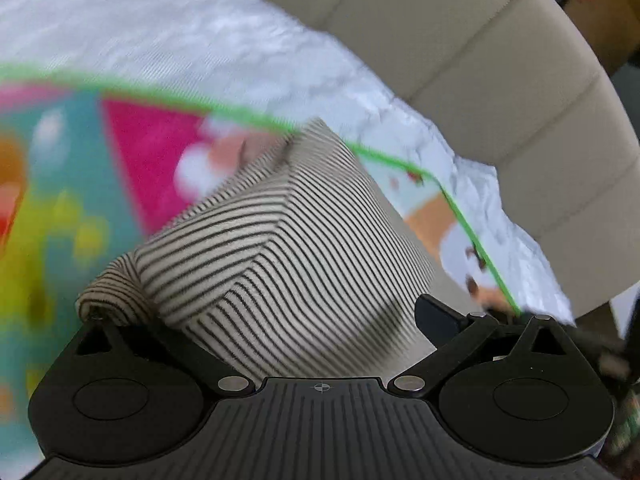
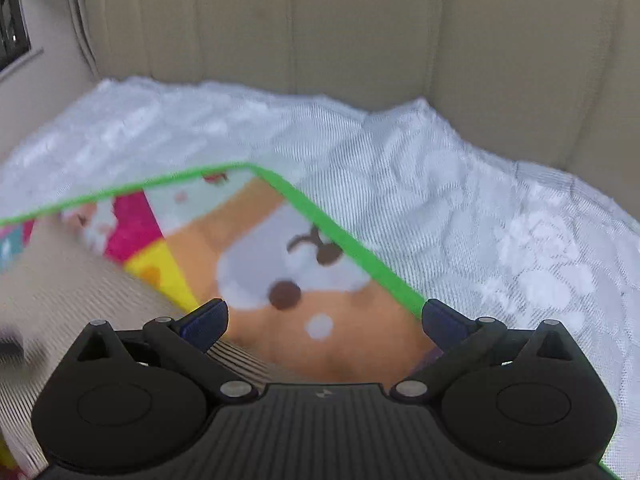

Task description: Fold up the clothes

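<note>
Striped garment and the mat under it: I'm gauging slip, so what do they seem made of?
Striped garment: apparently soft knit fabric, matte, with fine dark stripes bending over its folds. Colourful mat: probably smooth printed foam or plastic, green-edged; blur leaves this uncertain.

The cream knit garment with thin black stripes [image 1: 256, 248] is bunched up and draped in folds, 1 rolled edge at its lower left, lying over a colourful cartoon-print mat with green trim [image 2: 280, 264].
</note>
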Motion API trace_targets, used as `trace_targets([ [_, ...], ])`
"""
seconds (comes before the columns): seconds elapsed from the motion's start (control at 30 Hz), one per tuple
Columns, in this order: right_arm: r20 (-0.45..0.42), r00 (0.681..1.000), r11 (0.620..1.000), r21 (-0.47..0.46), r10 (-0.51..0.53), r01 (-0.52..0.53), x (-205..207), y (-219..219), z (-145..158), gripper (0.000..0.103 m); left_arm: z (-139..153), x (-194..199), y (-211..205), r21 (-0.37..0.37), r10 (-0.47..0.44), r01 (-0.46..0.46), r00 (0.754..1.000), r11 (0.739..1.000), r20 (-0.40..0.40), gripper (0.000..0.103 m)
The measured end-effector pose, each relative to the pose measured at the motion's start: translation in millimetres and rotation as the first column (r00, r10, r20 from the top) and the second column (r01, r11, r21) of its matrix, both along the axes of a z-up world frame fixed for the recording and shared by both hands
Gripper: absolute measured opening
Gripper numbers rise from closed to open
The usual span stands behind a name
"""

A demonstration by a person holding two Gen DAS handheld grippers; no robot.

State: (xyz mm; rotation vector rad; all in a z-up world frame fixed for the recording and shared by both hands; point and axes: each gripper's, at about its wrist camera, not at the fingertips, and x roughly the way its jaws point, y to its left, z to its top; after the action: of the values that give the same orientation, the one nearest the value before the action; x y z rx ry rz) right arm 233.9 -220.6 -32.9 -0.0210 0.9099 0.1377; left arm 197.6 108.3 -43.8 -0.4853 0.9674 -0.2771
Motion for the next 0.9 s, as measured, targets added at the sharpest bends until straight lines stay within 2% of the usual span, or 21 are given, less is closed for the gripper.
trace_targets([
  [0.1,-0.038,0.999,1.0,0.014,0.012,-0.011,-8.0,2.5,-11.7,0.103,0.4,39.4,2.0,0.019,-0.022,0.021,0.998,1.0,0.052,0.101],
  [0.23,-0.069,0.996,0.999,0.02,0.047,-0.046,-28.0,15.3,-18.2,0.103,-0.7,52.1,18.1,-0.061,0.041,-0.04,0.999,0.997,0.026,0.101],
  [0.33,-0.113,0.991,0.997,0.027,0.069,-0.066,-45.9,30.6,-17.2,0.103,5.8,33.6,29.8,-0.01,0.07,-0.07,0.997,0.998,0.023,0.102],
  [0.43,-0.156,0.983,0.995,0.03,0.094,-0.09,-64.0,43.5,-16.4,0.103,8.3,3.0,36.9,0.084,0.053,-0.052,0.999,0.995,-0.006,0.102],
  [0.6,-0.205,0.977,0.998,0.041,0.059,-0.052,-78.0,50.8,-15.2,0.103,-7.1,-57.0,54.7,-0.027,0.04,-0.043,0.993,0.999,-0.113,0.102],
  [0.63,-0.217,0.974,0.998,0.05,0.058,-0.048,-77.8,50.9,-13.6,0.103,-9.0,-65.0,52.8,-0.007,0.019,-0.02,0.993,1.0,-0.114,0.102],
  [0.67,-0.221,0.973,0.997,0.061,0.064,-0.052,-78.1,51.1,-10.7,0.103,-7.9,-73.0,47.8,0.048,-0.01,0.015,0.995,0.999,-0.097,0.101],
  [0.73,-0.204,0.975,0.995,0.068,0.086,-0.074,-82.3,52.6,-2.6,0.103,-4.8,-84.5,35.9,0.194,-0.062,0.073,0.996,0.978,-0.065,0.101],
  [0.83,-0.183,0.977,0.994,0.041,0.106,-0.101,-95.8,58.1,2.8,0.103,-5.3,-93.2,27.4,0.295,-0.095,0.106,0.994,0.95,-0.052,0.101],
  [0.9,-0.207,0.973,0.995,0.011,0.104,-0.104,-101.9,61.5,-2.3,0.103,-4.3,-94.7,26.4,0.304,-0.097,0.108,0.994,0.946,-0.049,0.102],
])
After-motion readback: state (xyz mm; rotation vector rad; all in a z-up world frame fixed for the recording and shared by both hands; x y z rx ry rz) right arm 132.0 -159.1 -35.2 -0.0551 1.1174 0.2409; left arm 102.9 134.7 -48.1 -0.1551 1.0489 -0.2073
